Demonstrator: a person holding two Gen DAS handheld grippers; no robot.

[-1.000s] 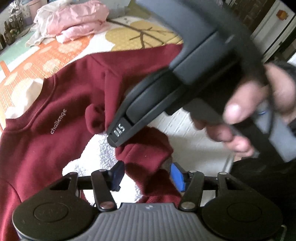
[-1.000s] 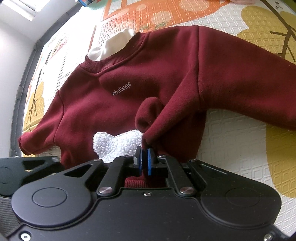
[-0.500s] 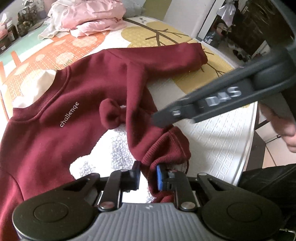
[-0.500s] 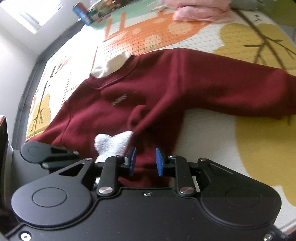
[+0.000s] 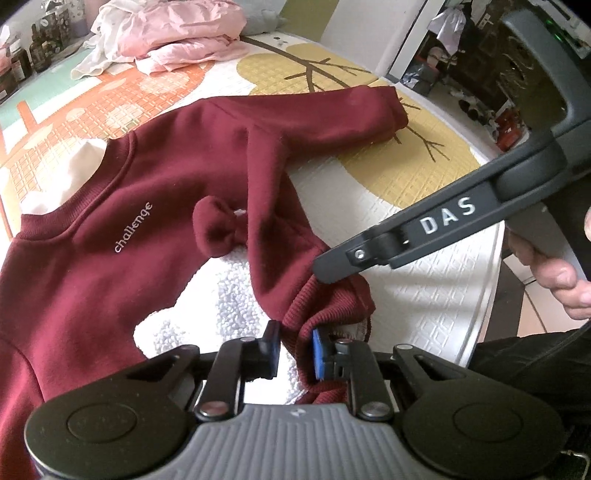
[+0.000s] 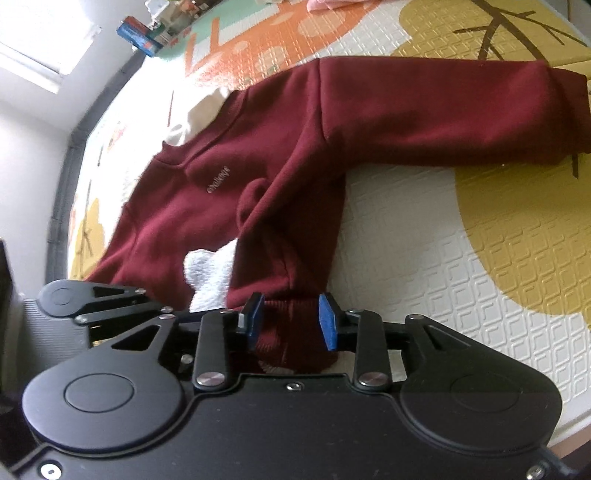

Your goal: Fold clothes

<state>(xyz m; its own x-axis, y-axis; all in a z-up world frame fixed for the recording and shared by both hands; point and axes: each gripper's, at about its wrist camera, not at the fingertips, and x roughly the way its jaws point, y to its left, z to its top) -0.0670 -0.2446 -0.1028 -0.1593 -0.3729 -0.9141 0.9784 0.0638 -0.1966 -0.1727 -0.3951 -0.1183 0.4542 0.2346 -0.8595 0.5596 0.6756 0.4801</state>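
Note:
A maroon sweatshirt [image 5: 147,184] with the word "challenge", a small bow and a white fluffy patch lies front up on the play mat, one sleeve stretched out [image 6: 443,110]. My left gripper [image 5: 295,347] is shut on the ribbed hem at the sweatshirt's near corner, with fabric bunched between its pads. In the right wrist view the right gripper [image 6: 291,319] has its jaws opening. The ribbed hem [image 6: 291,310] lies loose between its blue pads [image 6: 327,321], which do not press on it. In the left wrist view the right gripper's black body [image 5: 424,229] hovers over that same corner.
A pile of pink and white clothes [image 5: 177,33] lies at the mat's far end, with bottles [image 5: 33,51] beside it. The patterned mat [image 5: 406,155] ends at a rounded edge [image 5: 491,295] on the right. A hand [image 5: 554,273] holds the right gripper.
My left gripper closed on the hem corner. The right gripper, shut on the fabric a second ago, opened its jaws and drew back to the right.

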